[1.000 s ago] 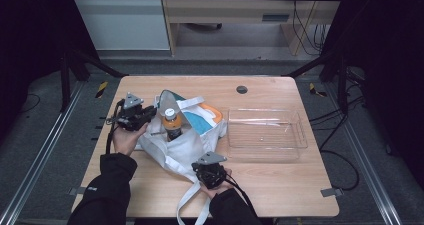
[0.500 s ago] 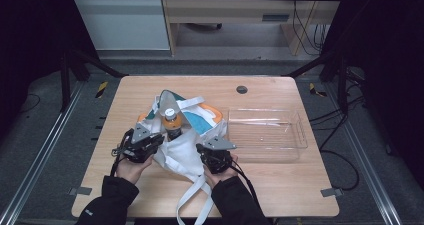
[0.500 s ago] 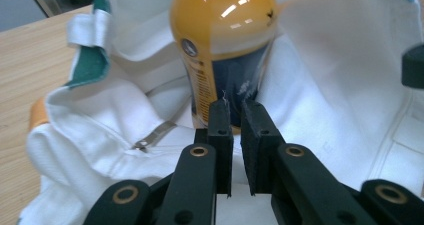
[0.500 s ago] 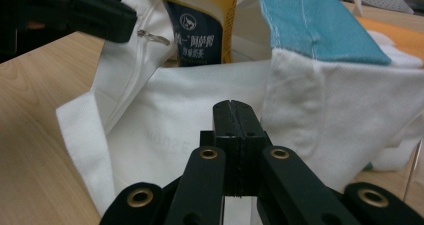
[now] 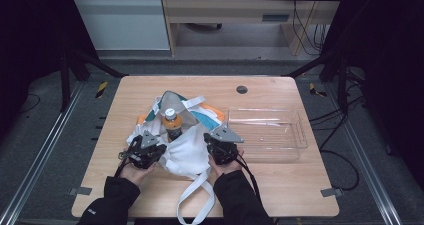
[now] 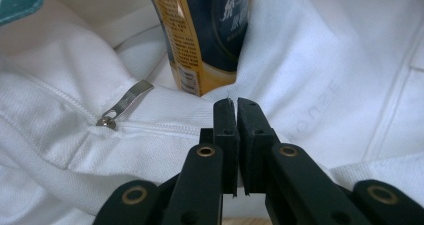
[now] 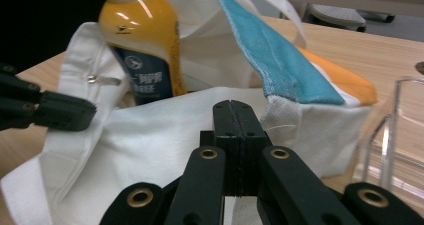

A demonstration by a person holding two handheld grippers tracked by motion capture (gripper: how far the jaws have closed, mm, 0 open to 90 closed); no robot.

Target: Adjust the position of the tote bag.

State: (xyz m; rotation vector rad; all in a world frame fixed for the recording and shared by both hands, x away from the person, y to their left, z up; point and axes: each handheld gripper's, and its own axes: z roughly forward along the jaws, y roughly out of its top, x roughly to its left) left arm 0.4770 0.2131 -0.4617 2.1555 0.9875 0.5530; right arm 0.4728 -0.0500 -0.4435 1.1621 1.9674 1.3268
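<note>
A white cloth bag (image 5: 187,152) with teal and orange panels lies open on the wooden table (image 5: 280,185). An orange-drink bottle (image 5: 172,122) stands upright inside it. My left gripper (image 5: 161,147) is at the bag's near left rim; its jaws have just been closing and now pinch the white cloth (image 6: 325,85) just below the bottle (image 6: 215,30), left gripper (image 6: 235,105) shut. My right gripper (image 5: 214,140) holds the bag's right rim, right gripper (image 7: 233,105) shut on the cloth (image 7: 165,150). The bottle (image 7: 142,50) and the left gripper (image 7: 65,112) lie to its left.
A clear plastic bin (image 5: 295,135) stands just right of the bag, close to my right hand; its wall (image 7: 395,135) rises at the right. The bag's long handles (image 5: 192,195) trail toward the near table edge. A metal zip pull (image 6: 125,102) lies on the cloth.
My left hand came from the bag's far left side down to its near left rim. My right hand rose from the near edge to the bag's right rim.
</note>
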